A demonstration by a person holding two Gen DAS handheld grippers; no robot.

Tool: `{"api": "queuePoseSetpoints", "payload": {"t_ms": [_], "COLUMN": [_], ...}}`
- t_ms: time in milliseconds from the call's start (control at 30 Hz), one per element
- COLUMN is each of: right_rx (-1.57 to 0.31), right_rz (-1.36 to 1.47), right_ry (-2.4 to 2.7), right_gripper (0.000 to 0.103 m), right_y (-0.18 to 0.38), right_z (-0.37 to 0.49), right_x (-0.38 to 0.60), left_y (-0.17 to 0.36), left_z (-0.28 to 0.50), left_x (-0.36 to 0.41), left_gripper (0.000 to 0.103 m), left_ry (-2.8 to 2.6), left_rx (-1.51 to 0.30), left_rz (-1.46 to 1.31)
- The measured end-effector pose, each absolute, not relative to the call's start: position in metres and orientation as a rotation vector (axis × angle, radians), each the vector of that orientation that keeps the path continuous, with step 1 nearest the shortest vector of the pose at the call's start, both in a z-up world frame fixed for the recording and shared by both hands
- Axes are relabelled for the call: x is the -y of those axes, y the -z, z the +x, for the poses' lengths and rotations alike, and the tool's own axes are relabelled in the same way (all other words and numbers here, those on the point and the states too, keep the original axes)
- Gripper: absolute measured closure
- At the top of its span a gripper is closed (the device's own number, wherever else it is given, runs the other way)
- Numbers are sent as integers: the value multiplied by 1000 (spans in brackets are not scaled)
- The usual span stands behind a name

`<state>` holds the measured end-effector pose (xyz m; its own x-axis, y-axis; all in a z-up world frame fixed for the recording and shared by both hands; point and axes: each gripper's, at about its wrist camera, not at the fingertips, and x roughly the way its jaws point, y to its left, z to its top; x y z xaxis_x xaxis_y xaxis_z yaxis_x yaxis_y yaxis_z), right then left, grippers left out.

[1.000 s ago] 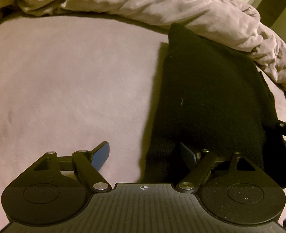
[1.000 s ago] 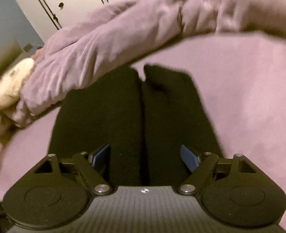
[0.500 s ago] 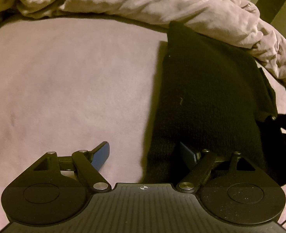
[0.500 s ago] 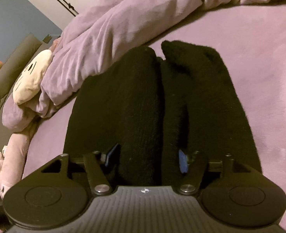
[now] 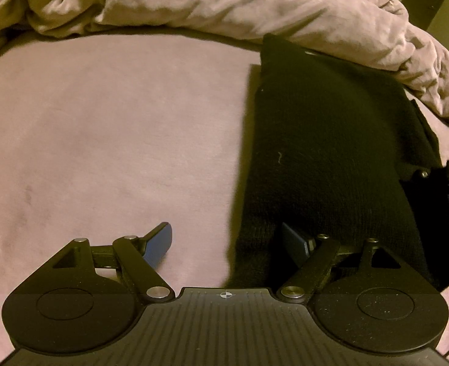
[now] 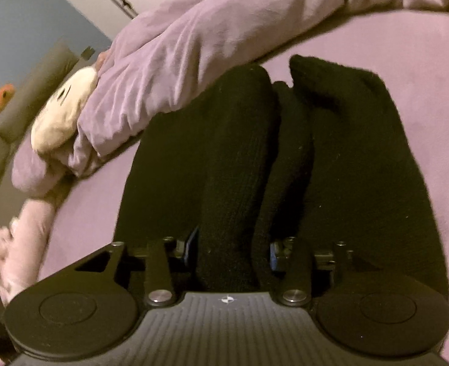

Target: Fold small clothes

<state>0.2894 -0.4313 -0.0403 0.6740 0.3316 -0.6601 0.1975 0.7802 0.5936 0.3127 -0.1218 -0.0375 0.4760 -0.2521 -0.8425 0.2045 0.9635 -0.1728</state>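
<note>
Right gripper (image 6: pixel 233 251) jaws just closing, now pinching the black knit garment's (image 6: pixel 239 164) near ridge between them; left gripper (image 5: pixel 226 241) wide open, astride its edge. Fold-lift likely next.

We've got the left gripper (image 5: pixel 226 241) pitched down with its jaws spread wide. One blue pad (image 5: pixel 159 244) sits out around 8 o'clock in its own view, the other around 4 o'clock, and nothing is pinched between them.

Our right gripper (image 6: pixel 233 251) is also angled down, and its jaws have just been closing in. They now stand about half open, with a bunched ridge of the black garment (image 6: pixel 233 183) running up toward 12 o'clock between them. Both pads (image 6: pixel 192 248) look pressed against its sides.

In the left view, part of the right gripper's black linkage pokes in at 3 o'clock.
</note>
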Motion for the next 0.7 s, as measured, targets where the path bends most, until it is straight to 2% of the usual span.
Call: {"api": "queuePoseSetpoints", "payload": {"t_ms": [33, 67, 100, 233, 367, 467, 567, 633, 667, 700], "right_rx": [-849, -851, -844, -807, -648, -573, -656, -818, -874, -876], "right_rz": [711, 717, 695, 398, 188, 31, -36, -14, 47, 128], "right_ry": [-76, -68, -62, -13, -12, 56, 137, 188, 215, 250], "right_gripper": [64, 73, 76, 79, 80, 80, 77, 73, 68, 54], "right_y": [41, 41, 37, 2, -57, -73, -45, 2, 21, 34], "right_z": [291, 291, 291, 288, 271, 252, 249, 257, 260, 257], "right_x": [432, 431, 427, 388, 364, 358, 373, 391, 401, 412], "left_y": [38, 38, 38, 29, 9, -6, -1, 15, 23, 31], "left_z": [313, 312, 312, 313, 311, 308, 310, 311, 311, 312], "left_x": [121, 120, 118, 108, 104, 110, 126, 141, 147, 153], "left_gripper": [19, 19, 19, 22, 23, 22, 21, 19, 19, 19], "left_ry": [279, 279, 278, 260, 257, 281, 311, 333, 337, 328], "left_rx": [-1039, -1039, -1039, -1042, -1000, -955, -971, -1005, -1019, -1036], "left_rz": [-56, -63, -69, -79, -61, -47, -28, -1, 15, 43]}}
